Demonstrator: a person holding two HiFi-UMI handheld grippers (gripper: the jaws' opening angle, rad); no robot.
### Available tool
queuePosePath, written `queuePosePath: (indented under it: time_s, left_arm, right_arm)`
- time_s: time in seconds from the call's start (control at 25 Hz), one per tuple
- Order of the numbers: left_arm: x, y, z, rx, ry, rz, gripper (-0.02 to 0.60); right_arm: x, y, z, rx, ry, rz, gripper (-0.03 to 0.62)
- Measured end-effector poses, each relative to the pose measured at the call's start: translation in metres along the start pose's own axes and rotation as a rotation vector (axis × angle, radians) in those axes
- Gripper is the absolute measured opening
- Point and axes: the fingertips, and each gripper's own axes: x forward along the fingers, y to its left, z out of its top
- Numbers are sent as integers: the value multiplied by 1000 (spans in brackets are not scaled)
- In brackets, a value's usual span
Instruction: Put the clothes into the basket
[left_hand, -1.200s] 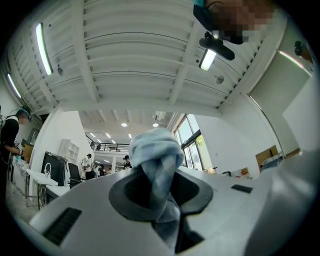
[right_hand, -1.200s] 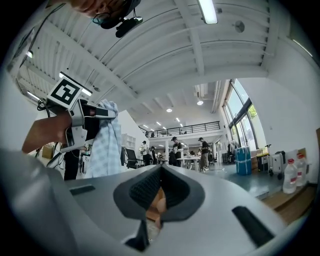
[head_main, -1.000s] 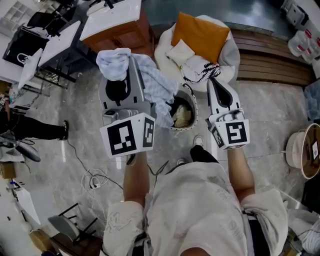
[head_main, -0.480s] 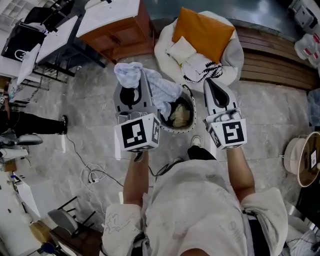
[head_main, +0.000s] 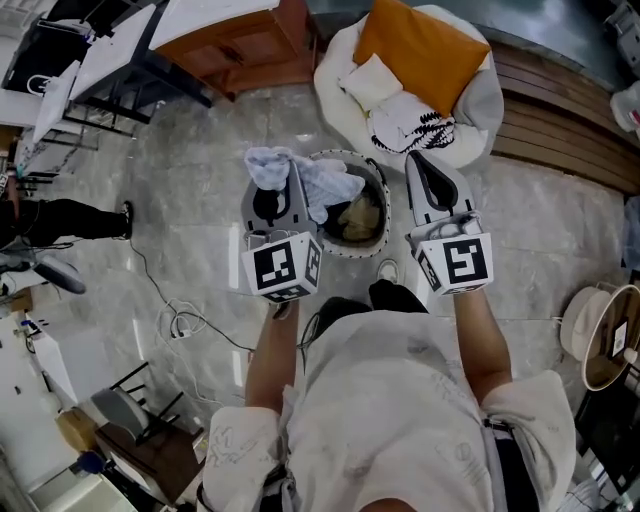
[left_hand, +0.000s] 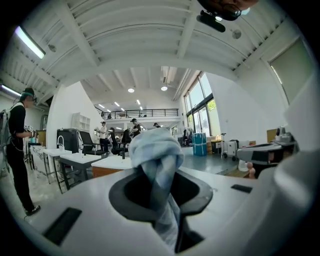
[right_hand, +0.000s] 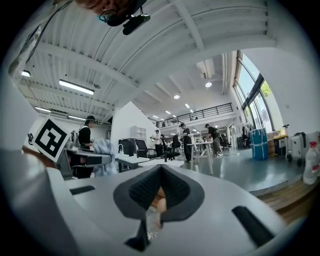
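Pinched in left gripper (head_main: 276, 180): pale garment (head_main: 330, 183), trailing rightward over basket (head_main: 383, 205) rim. Basket just right of those tips. Right gripper (head_main: 418, 160) pressed together, empty.

Grey marbled floor (head_main: 190, 200) fills the head view. At 12 o'clock a white beanbag (head_main: 480, 100) carries an orange cushion (head_main: 425, 45). A wooden cabinet (head_main: 255, 55) stands at 11 o'clock, brown decking (head_main: 570, 110) at 2 o'clock. The gripper views show a white beamed ceiling (left_hand: 150, 35) (strip lights (right_hand: 75, 86) lit) and tall windows (left_hand: 200, 107) at 3 o'clock.
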Motion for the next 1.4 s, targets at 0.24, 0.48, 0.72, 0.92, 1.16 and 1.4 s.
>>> queuePosePath:
  time_s: [0.24, 0.48, 0.72, 0.92, 1.16, 1.4]
  left_arm:
    - [11, 2, -56, -14, 133, 22, 82]
    - [24, 3, -124, -29, 249, -22, 83]
    - [31, 4, -202, -40, 401, -75, 81]
    - [36, 4, -272, -48, 531, -132, 82]
    - [44, 12, -347, -36, 680, -178, 82]
    - [45, 12, -432, 29, 866, -232, 83]
  right_arm:
    - [15, -3, -27, 11, 43, 31, -12]
    - [29, 10, -61, 6, 102, 44, -12]
    - [41, 33, -99, 4, 180, 35, -12]
    - [53, 43, -126, 15, 238, 27, -12]
    - [64, 47, -147, 8, 291, 17, -12]
    - [71, 57, -166, 9, 334, 12, -12]
